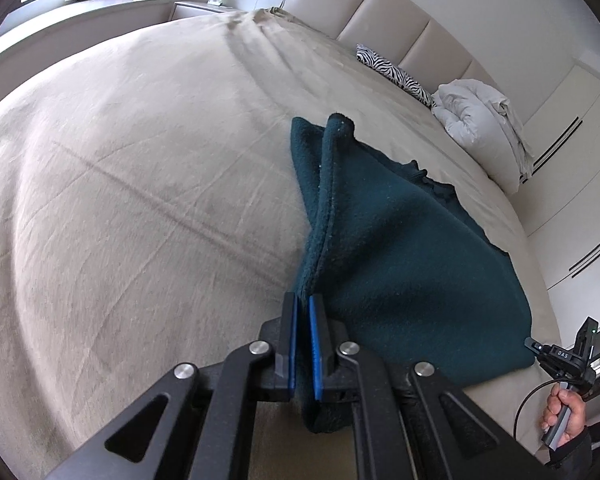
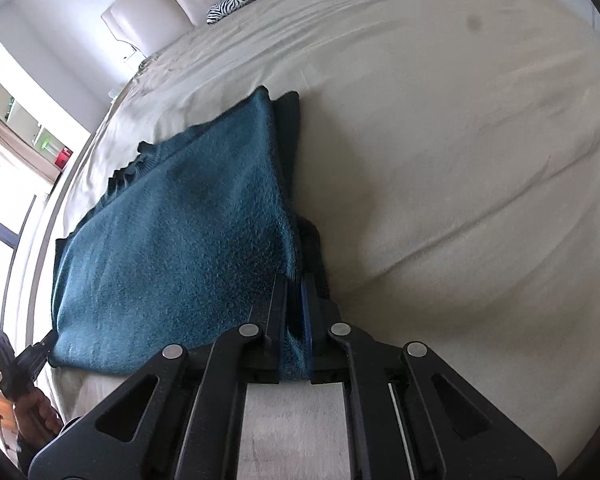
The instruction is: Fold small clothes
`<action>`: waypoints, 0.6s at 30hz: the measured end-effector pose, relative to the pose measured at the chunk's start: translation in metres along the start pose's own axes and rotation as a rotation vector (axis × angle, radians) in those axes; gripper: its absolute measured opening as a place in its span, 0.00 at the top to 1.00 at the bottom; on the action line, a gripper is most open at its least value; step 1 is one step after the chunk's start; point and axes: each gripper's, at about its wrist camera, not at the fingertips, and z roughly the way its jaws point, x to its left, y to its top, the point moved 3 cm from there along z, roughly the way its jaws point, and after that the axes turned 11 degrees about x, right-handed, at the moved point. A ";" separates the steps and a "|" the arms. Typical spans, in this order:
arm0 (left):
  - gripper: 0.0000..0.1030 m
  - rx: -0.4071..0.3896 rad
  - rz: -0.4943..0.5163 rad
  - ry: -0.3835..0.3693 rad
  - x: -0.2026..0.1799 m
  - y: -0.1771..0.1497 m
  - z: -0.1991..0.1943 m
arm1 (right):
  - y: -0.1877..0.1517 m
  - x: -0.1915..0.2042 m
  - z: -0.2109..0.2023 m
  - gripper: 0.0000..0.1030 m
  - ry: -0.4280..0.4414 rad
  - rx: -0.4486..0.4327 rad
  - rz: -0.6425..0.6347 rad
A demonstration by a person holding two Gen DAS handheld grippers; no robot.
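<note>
A dark teal knitted garment [image 1: 400, 264] hangs stretched between my two grippers above the beige bed, its far part resting on the bedspread. My left gripper [image 1: 303, 304] is shut on one near corner of it, blue pads pinching the edge. My right gripper [image 2: 295, 280] is shut on the other near corner of the garment [image 2: 180, 248]. The right gripper also shows in the left wrist view [image 1: 534, 346] at the garment's lower right corner, held by a hand. The left gripper shows in the right wrist view [image 2: 44, 346] at the lower left.
The beige bedspread [image 1: 140, 168] spreads wide to the left of the garment and, in the right wrist view [image 2: 460, 152], to its right. A zebra-print cushion [image 1: 396, 70] and a white folded duvet [image 1: 480, 120] lie by the padded headboard [image 1: 380, 4]. White wardrobe doors [image 1: 572, 152] stand at the right.
</note>
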 end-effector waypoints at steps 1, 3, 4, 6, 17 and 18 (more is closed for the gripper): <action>0.93 0.003 0.003 0.001 0.000 0.001 0.001 | 0.000 0.000 0.000 0.95 -0.001 0.000 -0.003; 0.93 0.002 0.006 0.002 0.000 0.001 0.001 | -0.003 0.000 -0.001 0.95 -0.004 -0.003 -0.005; 0.93 0.002 0.008 0.003 0.000 0.001 0.001 | -0.004 0.000 -0.003 0.95 -0.004 -0.006 -0.003; 0.93 0.000 0.006 0.003 0.000 0.000 0.001 | -0.006 -0.002 -0.006 0.95 -0.004 -0.012 0.005; 0.93 0.007 0.018 0.017 0.002 -0.004 0.004 | -0.014 -0.009 -0.005 0.95 0.029 -0.006 0.046; 0.93 0.008 0.022 0.020 0.002 -0.004 0.004 | -0.014 -0.010 -0.005 0.95 0.035 -0.003 0.052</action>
